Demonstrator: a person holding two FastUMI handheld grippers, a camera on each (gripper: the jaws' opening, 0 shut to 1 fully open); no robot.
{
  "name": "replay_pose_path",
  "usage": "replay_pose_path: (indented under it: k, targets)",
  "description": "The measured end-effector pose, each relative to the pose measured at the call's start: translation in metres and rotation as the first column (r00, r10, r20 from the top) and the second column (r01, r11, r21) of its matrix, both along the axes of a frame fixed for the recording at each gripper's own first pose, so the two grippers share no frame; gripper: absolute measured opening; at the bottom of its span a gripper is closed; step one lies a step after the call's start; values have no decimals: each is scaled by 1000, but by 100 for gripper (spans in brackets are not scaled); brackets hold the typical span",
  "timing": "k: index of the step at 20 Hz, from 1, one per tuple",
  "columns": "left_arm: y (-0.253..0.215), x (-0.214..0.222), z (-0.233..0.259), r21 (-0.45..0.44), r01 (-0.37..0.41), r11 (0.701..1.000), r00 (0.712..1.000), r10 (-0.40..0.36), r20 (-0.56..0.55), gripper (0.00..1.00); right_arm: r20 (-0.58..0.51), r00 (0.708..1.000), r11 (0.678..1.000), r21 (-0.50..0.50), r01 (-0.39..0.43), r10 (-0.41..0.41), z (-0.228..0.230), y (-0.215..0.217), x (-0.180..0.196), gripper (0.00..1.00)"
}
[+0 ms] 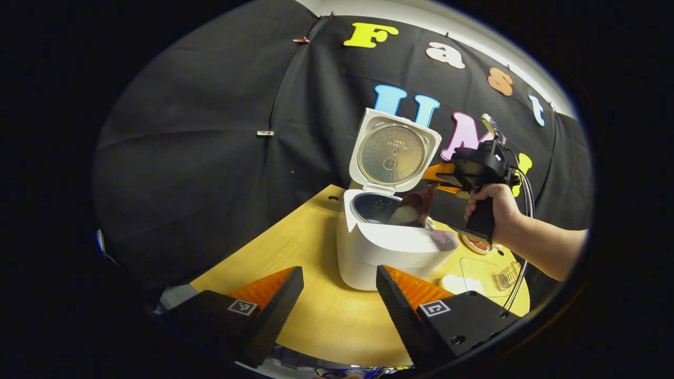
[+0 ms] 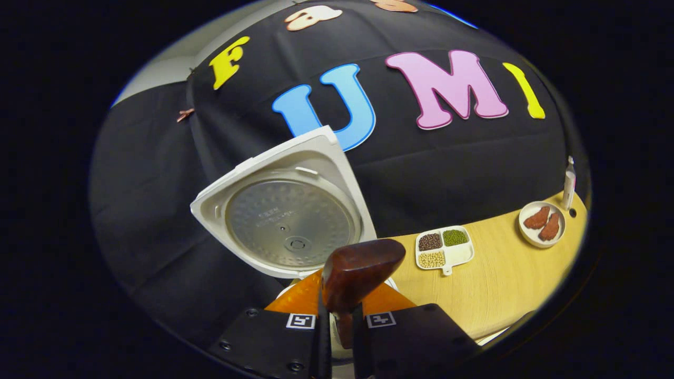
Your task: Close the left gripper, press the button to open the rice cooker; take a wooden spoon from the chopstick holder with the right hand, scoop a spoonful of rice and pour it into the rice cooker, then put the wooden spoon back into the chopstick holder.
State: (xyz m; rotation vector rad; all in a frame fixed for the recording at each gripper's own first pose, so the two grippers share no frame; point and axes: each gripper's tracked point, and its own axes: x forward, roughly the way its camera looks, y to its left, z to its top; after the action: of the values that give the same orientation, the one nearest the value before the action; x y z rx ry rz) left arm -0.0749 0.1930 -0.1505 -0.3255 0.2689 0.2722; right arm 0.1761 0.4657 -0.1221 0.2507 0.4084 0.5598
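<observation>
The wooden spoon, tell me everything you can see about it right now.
The wooden spoon is dark reddish-brown with a glossy finish and looks like wood. The right gripper holds it by the handle, jaws shut on it. In the left gripper view its bowl is tipped over the open rice cooker, carrying a pale heap of rice. In the right gripper view the bowl's rounded back faces the camera, in front of the raised lid.

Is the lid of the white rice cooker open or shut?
Open. The white rice cooker's lid stands tipped up, showing its round metal underside, with the brown wooden spoon of rice over the dark inner pot.
</observation>
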Motion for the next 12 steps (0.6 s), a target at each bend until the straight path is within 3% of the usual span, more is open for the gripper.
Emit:
replay_pose_path:
  k: [3,7,12]
  targets:
    - [0,1,-2,18,6,1000,1000,-6,3,96,90,994,997,-65,-52,57,2,10,-4,20]
    - [-3,6,-6,-5,10,1000,1000,-10,-6,96,212,966,976,-190,-109,149,7,26,-4,20]
    - [-4,5,-5,-16,3,1000,1000,-3,2,96,320,890,914,-349,-207,324,7,51,-22,20]
